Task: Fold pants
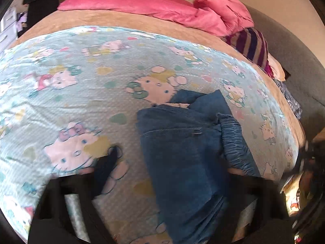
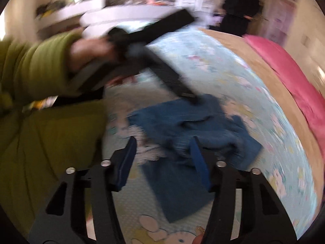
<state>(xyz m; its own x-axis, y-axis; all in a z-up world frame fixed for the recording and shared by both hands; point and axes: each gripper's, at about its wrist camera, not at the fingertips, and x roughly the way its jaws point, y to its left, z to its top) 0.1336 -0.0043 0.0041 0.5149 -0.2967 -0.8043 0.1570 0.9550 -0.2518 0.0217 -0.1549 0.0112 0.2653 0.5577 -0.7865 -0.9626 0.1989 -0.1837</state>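
Blue denim pants point(image 1: 178, 146) lie bunched on a cartoon-cat bedspread point(image 1: 81, 101), their gathered waistband point(image 1: 233, 142) to the right. My left gripper point(image 1: 172, 172) points down over them. Its dark left finger point(image 1: 107, 162) rests on bare bedspread, apart from the denim, and its right finger is mostly hidden by the cloth. In the blurred right wrist view the pants point(image 2: 182, 122) lie rumpled below my right gripper point(image 2: 163, 154), whose blue pads point(image 2: 130, 152) stand apart with nothing pressed between them. The left gripper point(image 2: 182, 89), held by a hand in a green sleeve point(image 2: 40, 61), reaches the pants' far edge.
A pink duvet point(image 1: 142, 2) and a striped cushion point(image 1: 251, 46) lie at the head of the bed, against a grey headboard point(image 1: 294, 61). A person in dark clothes point(image 2: 237, 10) stands beyond the bed. Shelves with clutter point(image 2: 121, 10) are behind the left hand.
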